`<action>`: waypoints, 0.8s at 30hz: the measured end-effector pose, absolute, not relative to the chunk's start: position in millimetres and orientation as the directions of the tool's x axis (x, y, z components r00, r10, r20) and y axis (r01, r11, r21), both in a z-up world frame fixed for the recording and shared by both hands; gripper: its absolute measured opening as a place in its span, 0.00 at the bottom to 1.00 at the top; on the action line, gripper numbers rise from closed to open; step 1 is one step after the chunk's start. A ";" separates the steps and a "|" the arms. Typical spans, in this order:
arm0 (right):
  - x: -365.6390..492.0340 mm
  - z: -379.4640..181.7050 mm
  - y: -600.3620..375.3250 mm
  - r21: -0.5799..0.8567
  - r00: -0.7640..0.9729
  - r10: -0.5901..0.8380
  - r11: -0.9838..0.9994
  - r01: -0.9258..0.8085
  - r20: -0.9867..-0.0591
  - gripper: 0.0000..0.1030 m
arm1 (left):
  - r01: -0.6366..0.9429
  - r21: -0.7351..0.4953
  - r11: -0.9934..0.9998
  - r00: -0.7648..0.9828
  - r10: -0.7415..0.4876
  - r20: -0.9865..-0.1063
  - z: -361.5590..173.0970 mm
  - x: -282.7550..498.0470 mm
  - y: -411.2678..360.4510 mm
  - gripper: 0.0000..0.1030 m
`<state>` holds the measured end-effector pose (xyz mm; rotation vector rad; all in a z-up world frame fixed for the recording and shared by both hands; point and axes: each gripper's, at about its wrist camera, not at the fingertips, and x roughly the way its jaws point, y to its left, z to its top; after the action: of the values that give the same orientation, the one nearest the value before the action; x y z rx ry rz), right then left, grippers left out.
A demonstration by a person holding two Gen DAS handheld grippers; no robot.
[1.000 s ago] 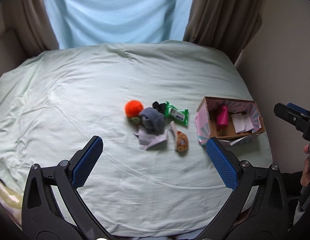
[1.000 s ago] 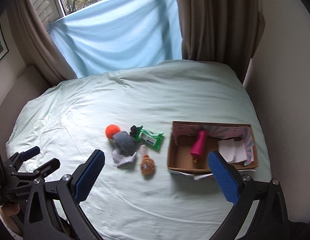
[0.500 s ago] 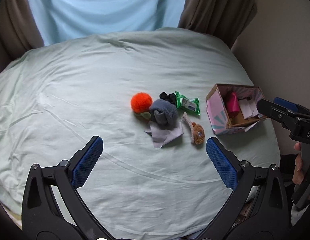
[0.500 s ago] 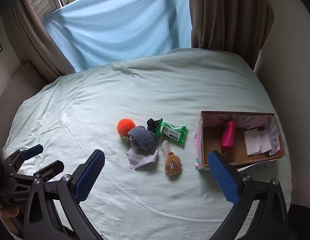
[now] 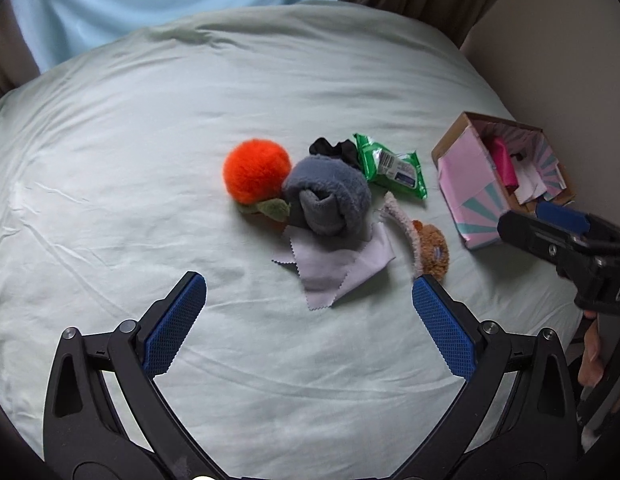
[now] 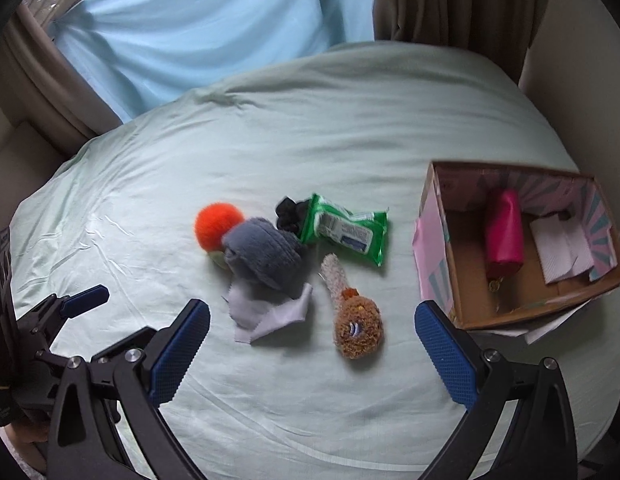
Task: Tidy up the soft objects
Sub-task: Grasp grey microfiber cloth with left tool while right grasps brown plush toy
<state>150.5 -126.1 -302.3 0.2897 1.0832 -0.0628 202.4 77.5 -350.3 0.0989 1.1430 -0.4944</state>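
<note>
A heap of soft things lies mid-bed: an orange fluffy ball (image 5: pixel 256 174) (image 6: pixel 217 226), a rolled grey sock (image 5: pixel 328 198) (image 6: pixel 264 252), a pale lilac cloth (image 5: pixel 342 266) (image 6: pixel 270 314), a brown plush toy (image 5: pixel 432 250) (image 6: pixel 356 326), a black fabric piece (image 5: pixel 336 148) and a green wipes pack (image 5: pixel 394 168) (image 6: pixel 344 230). An open cardboard box (image 5: pixel 476 196) (image 6: pixel 438 268) at the right holds a pink roll (image 6: pixel 504 232) and white paper. My left gripper (image 5: pixel 309 320) is open above the sheet near the cloth. My right gripper (image 6: pixel 312 344) is open, near the plush toy.
The pale green bedsheet (image 5: pixel 150 120) covers the bed. A light blue cloth (image 6: pixel 210 20) and brown curtains (image 6: pixel 450 0) hang at the far side. A wall runs along the right behind the box. The right gripper shows in the left wrist view (image 5: pixel 566 236).
Both grippers have moved forward and down toward the heap, so the objects look larger. Both stay open. Nothing on the bed has moved.
</note>
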 end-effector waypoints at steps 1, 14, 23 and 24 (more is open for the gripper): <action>148.6 -313.0 -128.7 0.212 0.468 0.089 0.953 0.217 -0.879 0.99 | 0.424 -0.174 0.889 0.319 -0.326 -0.890 -358.3 204.3 75.1 1.00; 140.7 -403.7 -158.9 0.306 0.494 0.058 0.845 0.439 -0.868 0.89 | 0.462 -0.189 0.867 0.251 -0.332 -0.909 -457.0 232.2 30.3 0.97; 143.1 -442.7 -176.5 0.377 0.496 0.100 0.780 0.499 -0.863 0.67 | 0.532 -0.142 0.834 0.233 -0.306 -0.923 -485.7 232.4 1.5 0.84; 143.2 -445.9 -176.6 0.384 0.494 0.109 0.777 0.499 -0.863 0.66 | 0.533 -0.143 0.834 0.234 -0.307 -0.923 -486.0 233.3 0.6 0.84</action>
<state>143.2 -176.6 -445.9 0.6663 1.0452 -0.2589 233.3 0.6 -486.0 0.2192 1.2045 -0.5831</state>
